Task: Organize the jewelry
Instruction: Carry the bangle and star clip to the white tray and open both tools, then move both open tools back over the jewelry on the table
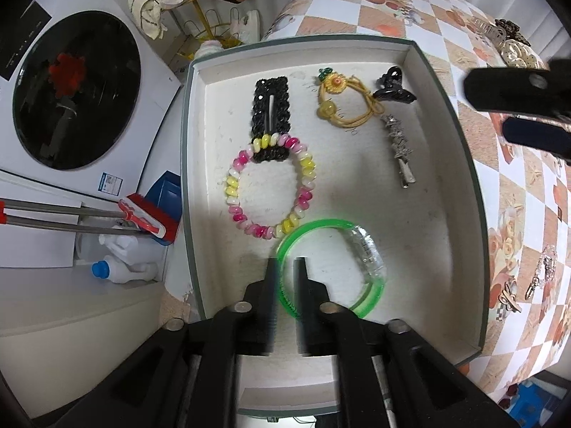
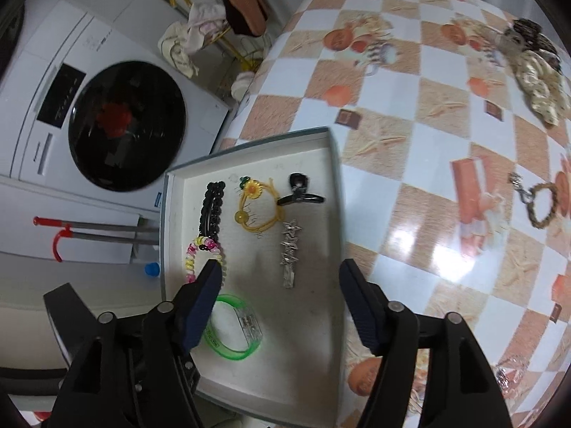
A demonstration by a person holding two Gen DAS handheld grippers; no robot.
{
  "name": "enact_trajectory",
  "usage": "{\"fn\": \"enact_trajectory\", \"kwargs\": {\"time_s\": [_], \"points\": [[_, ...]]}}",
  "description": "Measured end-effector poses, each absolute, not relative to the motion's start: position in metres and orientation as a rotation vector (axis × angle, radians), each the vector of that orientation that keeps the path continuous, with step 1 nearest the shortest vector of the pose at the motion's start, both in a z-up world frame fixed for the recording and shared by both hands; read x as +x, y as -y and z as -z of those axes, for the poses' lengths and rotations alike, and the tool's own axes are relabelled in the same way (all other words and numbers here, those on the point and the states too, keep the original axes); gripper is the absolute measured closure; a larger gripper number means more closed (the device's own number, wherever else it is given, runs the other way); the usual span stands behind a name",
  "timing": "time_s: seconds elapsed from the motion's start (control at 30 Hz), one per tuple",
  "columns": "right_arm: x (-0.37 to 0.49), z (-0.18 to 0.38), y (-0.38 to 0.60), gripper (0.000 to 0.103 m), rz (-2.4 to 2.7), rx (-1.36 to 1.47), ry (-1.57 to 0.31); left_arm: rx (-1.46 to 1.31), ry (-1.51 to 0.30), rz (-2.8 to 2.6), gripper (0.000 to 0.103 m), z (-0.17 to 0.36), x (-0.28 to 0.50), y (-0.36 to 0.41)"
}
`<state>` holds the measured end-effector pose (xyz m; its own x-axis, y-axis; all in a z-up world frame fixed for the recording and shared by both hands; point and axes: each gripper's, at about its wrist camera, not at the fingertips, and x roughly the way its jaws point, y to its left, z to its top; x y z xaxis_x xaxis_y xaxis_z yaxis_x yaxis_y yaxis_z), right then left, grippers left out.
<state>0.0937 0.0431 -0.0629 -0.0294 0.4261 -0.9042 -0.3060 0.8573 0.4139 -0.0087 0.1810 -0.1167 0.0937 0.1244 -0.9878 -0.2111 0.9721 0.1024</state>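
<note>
A shallow white tray (image 1: 460, 192) (image 2: 335, 214) sits on the checked table. In it lie a black beaded clip (image 1: 271, 107), a pink and yellow bead bracelet (image 1: 233, 182), a yellow hair tie (image 1: 342, 103), a black claw clip (image 1: 392, 87), a silver star clip (image 1: 398, 146) and a green bangle (image 1: 321, 226) (image 2: 233, 331). My left gripper (image 1: 285, 264) has its jaws nearly closed around the bangle's near rim, inside the tray. My right gripper (image 2: 278, 274) is open and empty, hovering over the tray's near part.
More jewelry lies on the table outside the tray: hair clips at the far right (image 2: 531, 57), a braided ring with a charm (image 2: 540, 207), small pieces at the right edge (image 1: 539, 274). A washing machine (image 2: 125, 125) and mop handles (image 1: 64, 214) stand left, beyond the table edge.
</note>
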Motion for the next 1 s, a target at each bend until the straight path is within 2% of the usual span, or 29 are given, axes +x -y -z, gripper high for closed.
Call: {"fn": "enact_trajectory", "kwargs": {"time_s": [0.03,0.43,0.5,0.53,0.57,1.0], "points": [[0.094,0.062,-0.040,0.026,-0.579,0.106,-1.488,-0.067,-1.452,-0.269,0.000,0.113,-0.008,-0.179],[0.081,0.055,0.044,0.021,-0.407,0.207,-1.500,0.039,-1.379,-0.229,0.000,0.081,0.006,-0.153],[0.077,0.056,0.063,0.013,-0.365,0.236,-1.501,0.054,-1.369,-0.208,0.000,0.078,0.011,-0.146],[0.076,0.057,0.071,0.004,-0.349,0.250,-1.500,0.060,-1.365,-0.194,0.000,0.077,0.013,-0.142],[0.074,0.057,0.081,0.000,-0.330,0.264,-1.498,0.065,-1.362,-0.180,0.000,0.076,0.016,-0.137],[0.040,0.062,0.199,0.000,-0.079,0.389,-1.477,0.118,-1.347,-0.002,0.000,0.071,0.043,-0.064]]}}
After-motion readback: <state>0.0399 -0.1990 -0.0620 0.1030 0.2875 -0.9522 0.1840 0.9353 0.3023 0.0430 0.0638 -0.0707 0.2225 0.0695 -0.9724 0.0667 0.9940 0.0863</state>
